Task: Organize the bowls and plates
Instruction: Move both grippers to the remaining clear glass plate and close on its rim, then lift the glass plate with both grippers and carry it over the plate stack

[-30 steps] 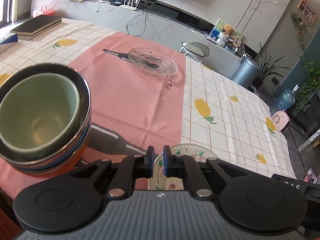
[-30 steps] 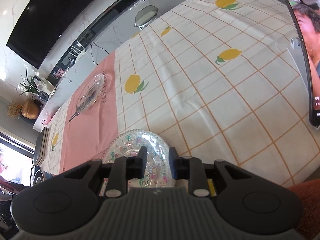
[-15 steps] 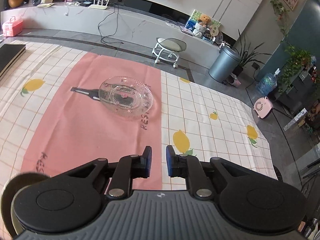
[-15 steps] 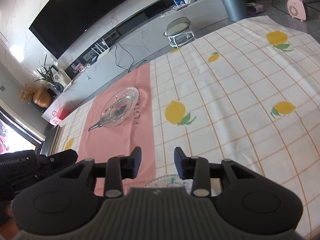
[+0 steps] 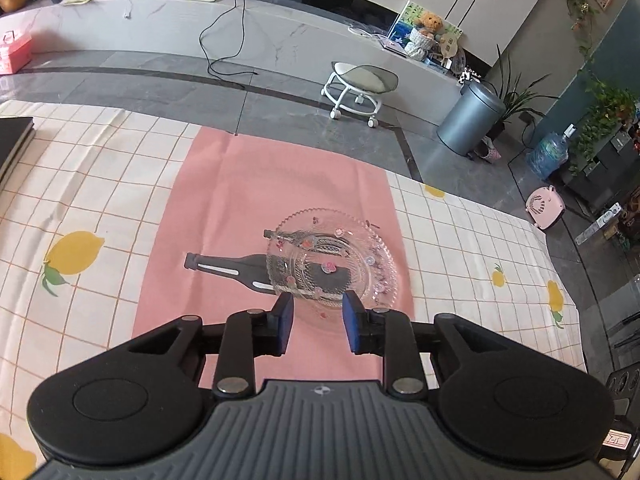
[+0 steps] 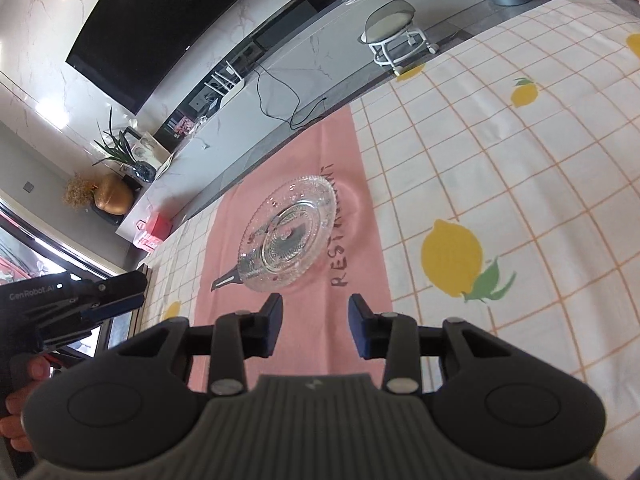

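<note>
A clear patterned glass plate (image 5: 332, 264) lies on the pink placemat (image 5: 248, 184), over a printed black bottle. My left gripper (image 5: 318, 318) is open and empty, just short of the plate's near rim. The plate also shows in the right wrist view (image 6: 288, 234). My right gripper (image 6: 314, 320) is open and empty, a little short of that plate. The left gripper (image 6: 120, 300) shows at the left edge of the right wrist view. The bowls and the second plate are out of view.
A lemon-print checked tablecloth (image 5: 472, 248) covers the table. A dark book (image 5: 14, 140) lies at its far left. Beyond the far table edge are a stool (image 5: 360, 80), a grey bin (image 5: 468, 120) and a low marble cabinet (image 5: 160, 20).
Both grippers have moved away from the near plate and the bowl stack toward the far glass plate. Both have opened wider. The bowls and near plate have left the views.
</note>
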`<state>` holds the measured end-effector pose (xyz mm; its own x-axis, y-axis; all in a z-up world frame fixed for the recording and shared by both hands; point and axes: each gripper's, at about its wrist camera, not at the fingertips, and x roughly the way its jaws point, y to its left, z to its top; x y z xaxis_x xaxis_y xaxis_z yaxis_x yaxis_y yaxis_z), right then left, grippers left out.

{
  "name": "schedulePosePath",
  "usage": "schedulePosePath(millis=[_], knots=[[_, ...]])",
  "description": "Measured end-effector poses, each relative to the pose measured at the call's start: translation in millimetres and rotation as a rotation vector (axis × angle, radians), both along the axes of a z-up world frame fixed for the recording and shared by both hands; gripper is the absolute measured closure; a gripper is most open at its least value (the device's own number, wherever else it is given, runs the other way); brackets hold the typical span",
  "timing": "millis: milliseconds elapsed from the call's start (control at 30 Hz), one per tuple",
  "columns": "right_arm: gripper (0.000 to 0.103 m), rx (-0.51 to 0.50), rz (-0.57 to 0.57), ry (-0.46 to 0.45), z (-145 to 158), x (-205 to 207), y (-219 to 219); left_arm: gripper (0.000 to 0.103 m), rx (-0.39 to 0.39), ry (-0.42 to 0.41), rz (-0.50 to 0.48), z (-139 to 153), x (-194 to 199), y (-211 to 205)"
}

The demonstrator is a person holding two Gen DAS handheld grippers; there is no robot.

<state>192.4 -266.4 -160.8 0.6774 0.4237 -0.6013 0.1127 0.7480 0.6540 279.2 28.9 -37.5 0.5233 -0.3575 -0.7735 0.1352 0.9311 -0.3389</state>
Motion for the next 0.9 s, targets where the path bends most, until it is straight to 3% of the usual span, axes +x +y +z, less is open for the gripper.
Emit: schedulePosePath(millis=[267,500,767,900], knots=[[0.066,0.027,-0.037,0.052,-27.8,62.2,5.0,0.073,-0.014,0.048,0.002,-55.0,55.9,6.2],[0.066,0.066,-0.069,0.1,-50.3,94.0,0.5,0.069,-0.128,0.108,0.037,-92.5,78.0,15.8],[0.07,0.114,-0.065,0.081,-55.2,108.8,-1.3,0.064,-0.217,0.124,0.076,-104.6,93.8,24.2],[0.076,0.123,-0.058,0.079,-57.0,113.1,2.7,0.065,-0.196,0.103,0.054,-103.5,95.8,16.7]])
